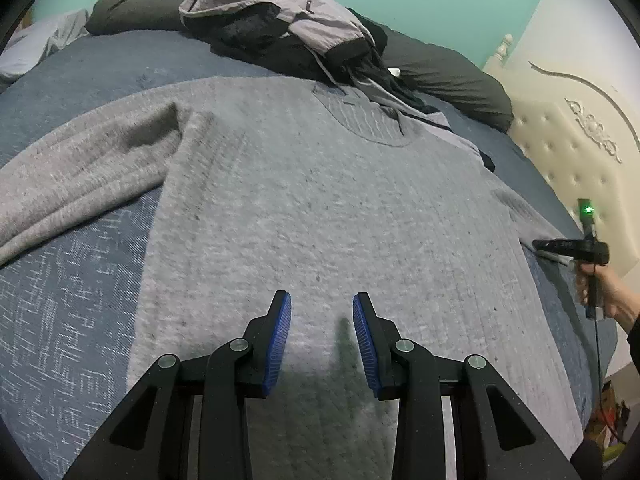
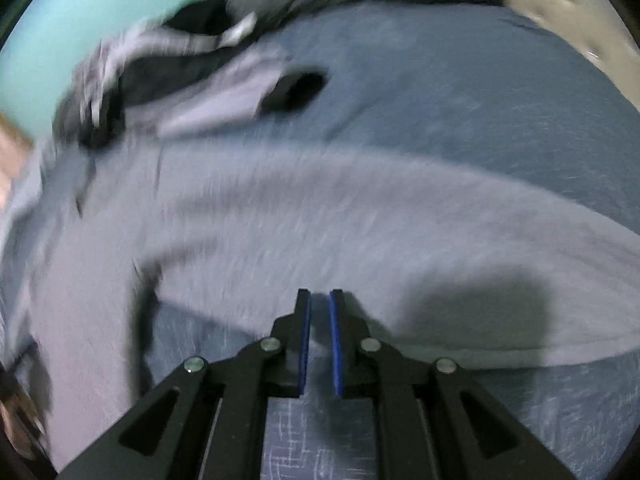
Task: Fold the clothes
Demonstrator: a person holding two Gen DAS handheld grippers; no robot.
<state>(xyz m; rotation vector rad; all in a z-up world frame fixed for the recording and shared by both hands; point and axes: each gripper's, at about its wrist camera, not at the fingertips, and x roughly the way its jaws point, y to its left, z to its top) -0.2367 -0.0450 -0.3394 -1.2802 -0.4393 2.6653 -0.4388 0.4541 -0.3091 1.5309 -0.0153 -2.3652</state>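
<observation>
A grey knit sweater (image 1: 320,200) lies flat, neck away from me, on a blue bedspread (image 1: 60,320). Its left sleeve (image 1: 80,176) is bunched out to the left. My left gripper (image 1: 322,300) hovers over the sweater's lower body, open, with nothing between its blue pads. At the sweater's right edge a hand (image 1: 612,292) holds my right gripper (image 1: 538,245). In the blurred right wrist view, the right gripper (image 2: 320,294) sits just above the sweater's right sleeve (image 2: 400,240). Only a thin slit shows between its pads, and nothing is in it.
A grey and black jacket (image 1: 280,20) is heaped beyond the sweater's neck, with dark pillows (image 1: 440,72) behind it. A cream tufted headboard (image 1: 560,140) stands at the right. The same jacket (image 2: 180,80) appears blurred in the right wrist view.
</observation>
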